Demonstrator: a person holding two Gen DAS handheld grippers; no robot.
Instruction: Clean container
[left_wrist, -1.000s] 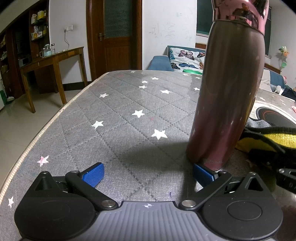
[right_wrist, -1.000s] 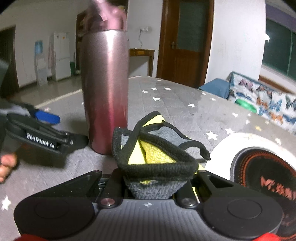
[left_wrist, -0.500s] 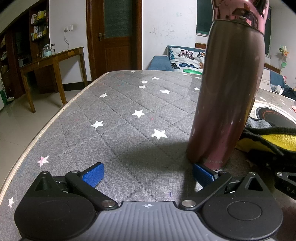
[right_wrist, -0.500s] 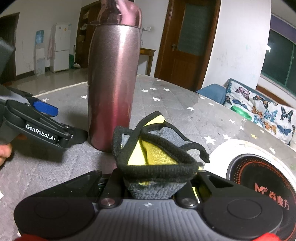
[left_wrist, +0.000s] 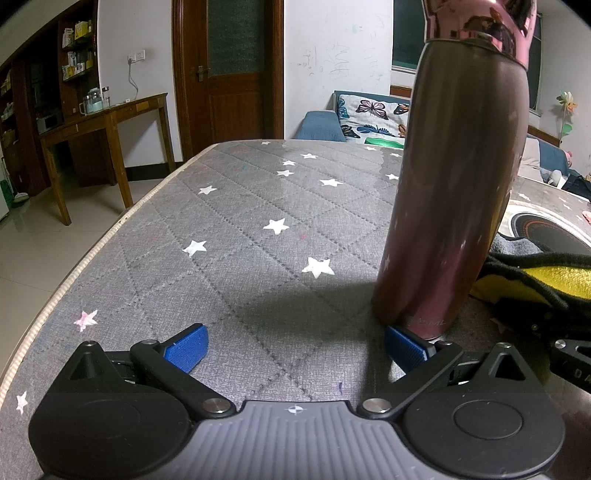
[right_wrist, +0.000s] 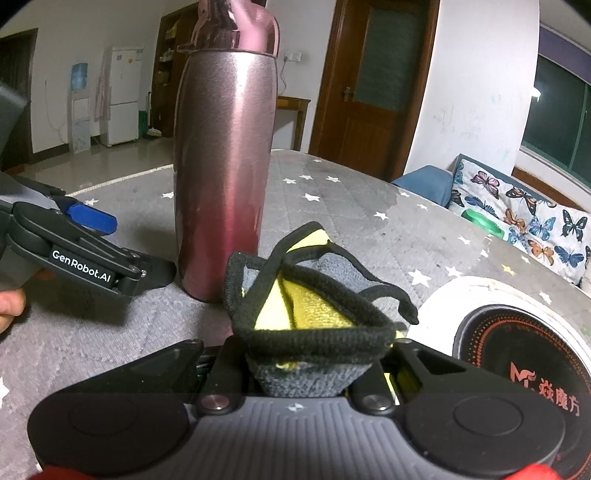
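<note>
Left wrist view: your left gripper (left_wrist: 295, 345) is spreading wide, released; the bottle (left_wrist: 450, 192) is standing upright at 2 o'clock on the quilted table (left_wrist: 236, 229), touching the right pad (left_wrist: 404, 349).

Right wrist view: your right gripper (right_wrist: 314, 369) is clenching the yellow-grey cloth (right_wrist: 306, 306); bottle at 11 o'clock, just beside it.
</note>
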